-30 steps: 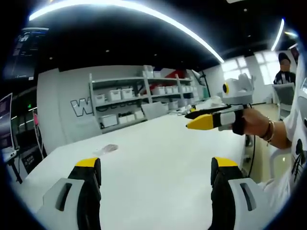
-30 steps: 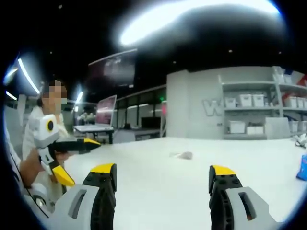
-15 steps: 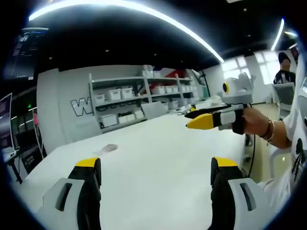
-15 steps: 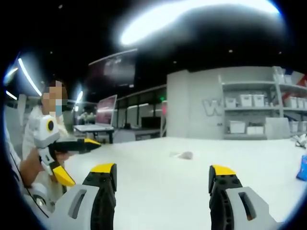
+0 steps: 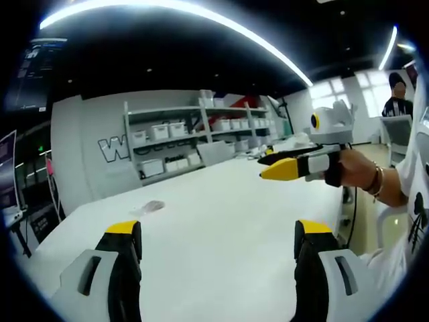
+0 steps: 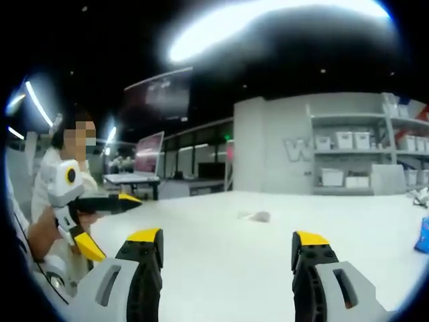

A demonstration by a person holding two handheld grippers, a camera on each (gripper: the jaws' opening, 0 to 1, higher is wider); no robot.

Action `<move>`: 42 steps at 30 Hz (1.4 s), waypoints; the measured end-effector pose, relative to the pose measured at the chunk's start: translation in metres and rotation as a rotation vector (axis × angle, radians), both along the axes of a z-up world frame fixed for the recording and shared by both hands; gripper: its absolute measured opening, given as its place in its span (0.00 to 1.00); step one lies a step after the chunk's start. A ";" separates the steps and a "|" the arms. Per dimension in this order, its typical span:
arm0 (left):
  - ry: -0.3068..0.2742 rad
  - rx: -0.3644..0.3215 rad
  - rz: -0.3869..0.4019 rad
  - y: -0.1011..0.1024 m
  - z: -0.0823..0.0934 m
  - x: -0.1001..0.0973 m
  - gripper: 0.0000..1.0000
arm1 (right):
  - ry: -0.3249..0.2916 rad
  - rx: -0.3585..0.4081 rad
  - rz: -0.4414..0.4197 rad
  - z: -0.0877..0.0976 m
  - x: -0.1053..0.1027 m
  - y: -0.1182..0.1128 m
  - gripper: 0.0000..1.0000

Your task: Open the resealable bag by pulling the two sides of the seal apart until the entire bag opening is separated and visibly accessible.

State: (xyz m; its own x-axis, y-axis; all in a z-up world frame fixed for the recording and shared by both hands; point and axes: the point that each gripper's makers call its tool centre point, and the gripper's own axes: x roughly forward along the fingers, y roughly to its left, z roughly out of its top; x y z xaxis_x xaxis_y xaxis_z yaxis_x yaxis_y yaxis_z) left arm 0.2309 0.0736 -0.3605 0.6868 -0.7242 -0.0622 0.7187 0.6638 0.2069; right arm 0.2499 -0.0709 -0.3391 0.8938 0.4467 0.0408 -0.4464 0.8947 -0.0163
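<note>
Approaching is the step being carried out: no contact with the resealable bag (image 5: 150, 208) is being made yet. The bag is lying flat on the white counter (image 5: 228, 221), far out ahead of both grippers and well apart from them; in the right gripper view it is being seen as a small pale patch (image 6: 255, 217) near the counter's middle. Its seal is too small to be judged open or closed.

The left gripper (image 5: 216, 243) is being held above the near counter edge with its fingers released and spread wide, nothing being grasped between them. The right gripper (image 6: 228, 253) is being held likewise, fingers released and empty. Each gripper is also being seen from the other's camera, held in a hand: the right one (image 5: 295, 164) at the right of the left gripper view, the left one (image 6: 100, 204) at the left of the right gripper view.

The next move is judged to call for both grippers being carried forward to the bag, one finger pair being closed on each lip of the seal.

Counted: one bag, two grippers, one counter, one shelving unit (image 5: 194, 137) holding several white bins, one blue object (image 6: 422, 235) at the counter's far right edge.
</note>
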 end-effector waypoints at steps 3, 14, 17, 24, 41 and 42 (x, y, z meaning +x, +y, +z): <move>0.000 0.000 0.000 0.000 0.000 0.000 0.93 | 0.001 0.000 0.001 0.000 0.000 0.000 0.79; 0.000 0.004 -0.001 -0.001 -0.001 0.000 0.93 | 0.004 -0.006 0.003 -0.002 0.000 0.000 0.78; 0.003 0.008 -0.002 -0.001 -0.003 0.000 0.93 | 0.003 -0.006 0.003 -0.001 0.000 0.001 0.78; 0.015 0.007 0.027 0.008 -0.007 0.011 0.93 | 0.007 -0.033 -0.003 -0.005 0.002 0.000 0.77; 0.054 0.006 0.078 0.023 -0.018 0.030 0.93 | 0.019 -0.206 -0.053 -0.016 0.025 -0.015 0.74; 0.056 0.007 0.079 0.023 -0.019 0.030 0.93 | 0.025 -0.203 -0.053 -0.017 0.026 -0.016 0.74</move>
